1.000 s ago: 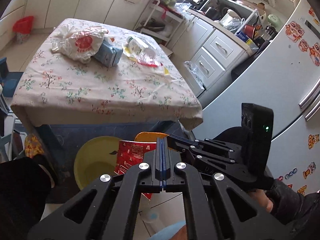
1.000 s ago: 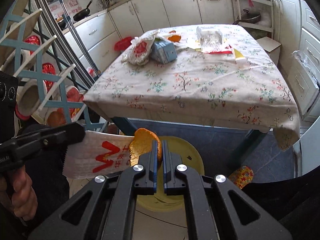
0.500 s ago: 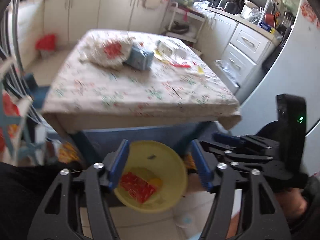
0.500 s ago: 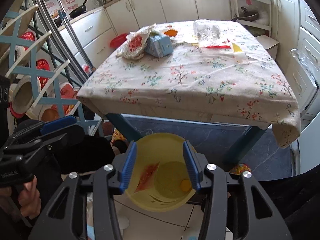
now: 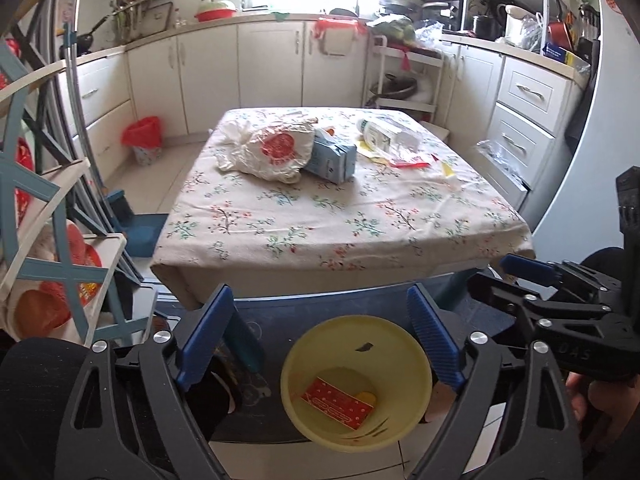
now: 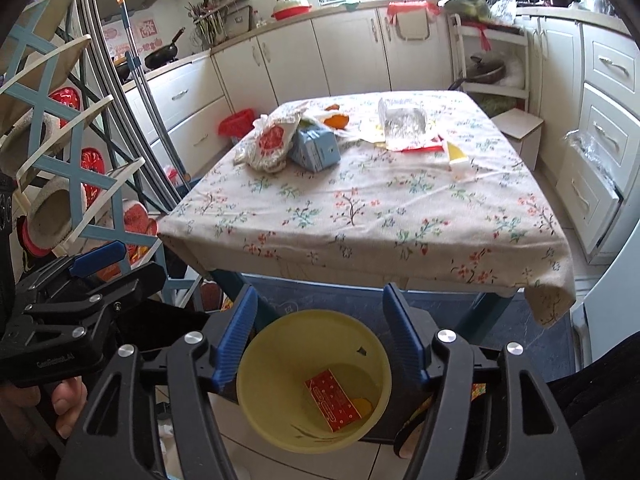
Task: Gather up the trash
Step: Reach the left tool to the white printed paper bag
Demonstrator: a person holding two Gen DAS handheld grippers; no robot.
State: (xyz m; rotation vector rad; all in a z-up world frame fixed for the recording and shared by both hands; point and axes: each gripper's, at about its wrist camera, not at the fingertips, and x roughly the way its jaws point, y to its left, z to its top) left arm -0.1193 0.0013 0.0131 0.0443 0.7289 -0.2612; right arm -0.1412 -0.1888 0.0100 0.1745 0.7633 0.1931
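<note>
Beyond both sets of jaws, well ahead and higher, the table (image 5: 340,240) under its flowered cloth is carrying what is waiting to be collected: a white plastic bag (image 5: 272,151) with a red print, a pale blue carton (image 5: 334,160) leaning against it, a clear crumpled wrapper (image 5: 390,140) further right, and an orange peel (image 6: 335,121) behind the carton in the right wrist view. Directly below and between the fingers of each tool, the yellow bin (image 5: 356,380) is standing on the floor, just short of the table's near edge. The left gripper (image 5: 320,340) is hanging over it with its jaws spread wide and nothing between them; they have just been opening. The right gripper (image 6: 318,338) is standing likewise, parted and empty, its jaws having just been opening too. At the bottom of the bin, under the gap of both tools, a red packet (image 5: 339,398) and a small orange scrap (image 5: 366,397) are lying loose, so this drop looks finished. The step in hand is probably the return to the table, and doing it well is calling for lifting both tools clear of the bin rim before swinging forward, keeping the jaws apart on the way. The bag is looking soft and slack, so pinching a gathered fold is likely working better than squeezing its bulk; the carton is rigid and is suiting a grip across its narrow sides.
</note>
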